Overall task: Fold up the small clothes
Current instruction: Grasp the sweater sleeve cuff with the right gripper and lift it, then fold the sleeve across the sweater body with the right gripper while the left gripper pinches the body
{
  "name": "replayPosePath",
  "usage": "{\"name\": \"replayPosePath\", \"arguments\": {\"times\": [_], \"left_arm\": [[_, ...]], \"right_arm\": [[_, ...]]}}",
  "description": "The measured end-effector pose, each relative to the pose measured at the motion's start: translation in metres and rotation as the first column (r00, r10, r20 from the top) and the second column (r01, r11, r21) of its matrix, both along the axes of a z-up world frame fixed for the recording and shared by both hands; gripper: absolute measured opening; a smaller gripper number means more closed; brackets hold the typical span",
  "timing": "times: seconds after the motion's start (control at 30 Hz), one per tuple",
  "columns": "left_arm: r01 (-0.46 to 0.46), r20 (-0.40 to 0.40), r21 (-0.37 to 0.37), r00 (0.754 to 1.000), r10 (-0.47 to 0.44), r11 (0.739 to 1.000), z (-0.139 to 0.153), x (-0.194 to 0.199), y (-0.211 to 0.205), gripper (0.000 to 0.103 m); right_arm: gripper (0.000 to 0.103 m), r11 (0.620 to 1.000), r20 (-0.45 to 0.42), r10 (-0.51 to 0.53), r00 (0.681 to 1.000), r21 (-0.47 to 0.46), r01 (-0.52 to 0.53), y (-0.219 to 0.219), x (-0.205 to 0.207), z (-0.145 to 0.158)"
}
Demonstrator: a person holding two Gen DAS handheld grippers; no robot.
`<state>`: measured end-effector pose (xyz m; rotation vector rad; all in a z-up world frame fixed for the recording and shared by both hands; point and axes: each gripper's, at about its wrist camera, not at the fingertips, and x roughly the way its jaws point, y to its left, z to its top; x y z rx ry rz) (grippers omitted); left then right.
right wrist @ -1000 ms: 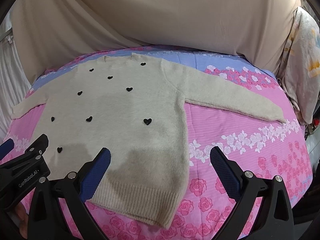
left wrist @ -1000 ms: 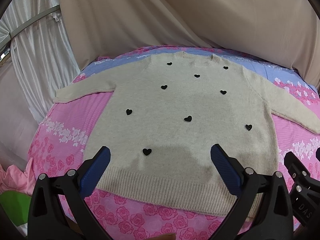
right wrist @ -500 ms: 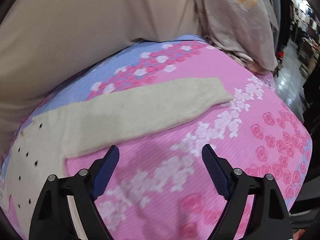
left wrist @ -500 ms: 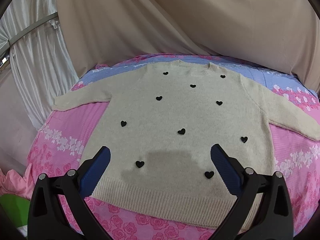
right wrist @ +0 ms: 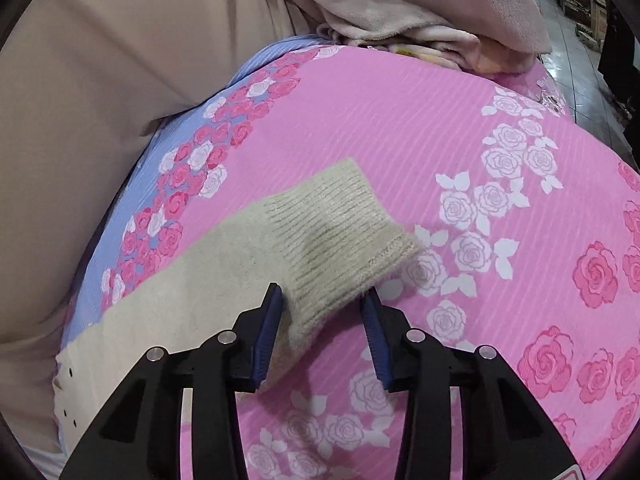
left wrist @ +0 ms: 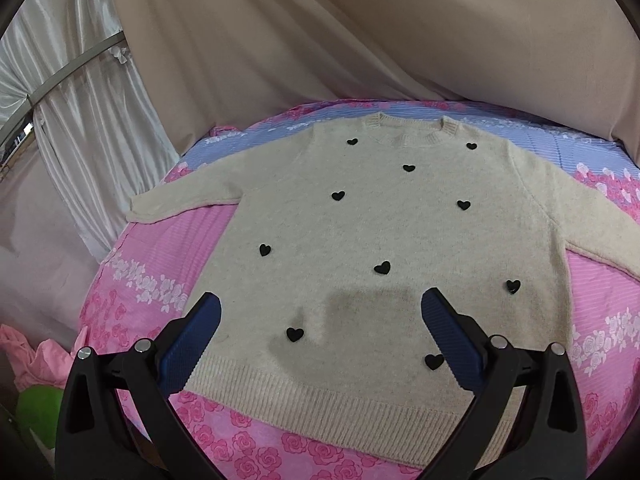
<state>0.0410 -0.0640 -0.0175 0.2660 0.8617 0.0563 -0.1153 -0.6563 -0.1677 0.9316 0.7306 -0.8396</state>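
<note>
A cream knit sweater [left wrist: 360, 220] with small black hearts lies flat, front up, on the pink rose bedcover [left wrist: 132, 300], both sleeves spread out. My left gripper [left wrist: 320, 308] hovers open over its lower body near the ribbed hem, with nothing between the blue pads. In the right wrist view, the ribbed cuff [right wrist: 340, 232] of the sweater's right sleeve lies flat on the cover. My right gripper [right wrist: 322, 300] straddles the cuff's near corner. Its jaws are closing with the cuff between them, and the knit is not bunched.
A beige drape [left wrist: 360, 40] hangs behind the bed and white curtains [left wrist: 80, 120] stand at the left. A heap of blankets [right wrist: 400, 8] lies at the bed's far right end. Pink cloth [left wrist: 24, 356] and a green object [left wrist: 38, 404] sit off the left edge.
The right gripper swung right from the sweater's hem out to the right sleeve's cuff, dropped close to it and narrowed its jaws. The left gripper drew back slightly and stayed open.
</note>
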Motion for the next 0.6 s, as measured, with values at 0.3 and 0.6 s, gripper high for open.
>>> {"name": "replayPosePath", "arguments": {"times": [0.3, 0.6], "left_arm": [[0.037, 0.000, -0.033, 0.999, -0.037, 0.999, -0.001, 0.009, -0.004, 0.098], [0.063, 0.010, -0.156, 0.998, -0.062, 0.986, 0.000, 0.015, 0.021, 0.098]], "right_arm": [[0.008, 0.990, 0.284, 0.138, 0.949, -0.048, -0.129, 0.009, 0.035, 0.075], [0.008, 0.777, 0.427, 0.628, 0.651, -0.297, -0.555, 0.184, 0.189, 0.239]]}}
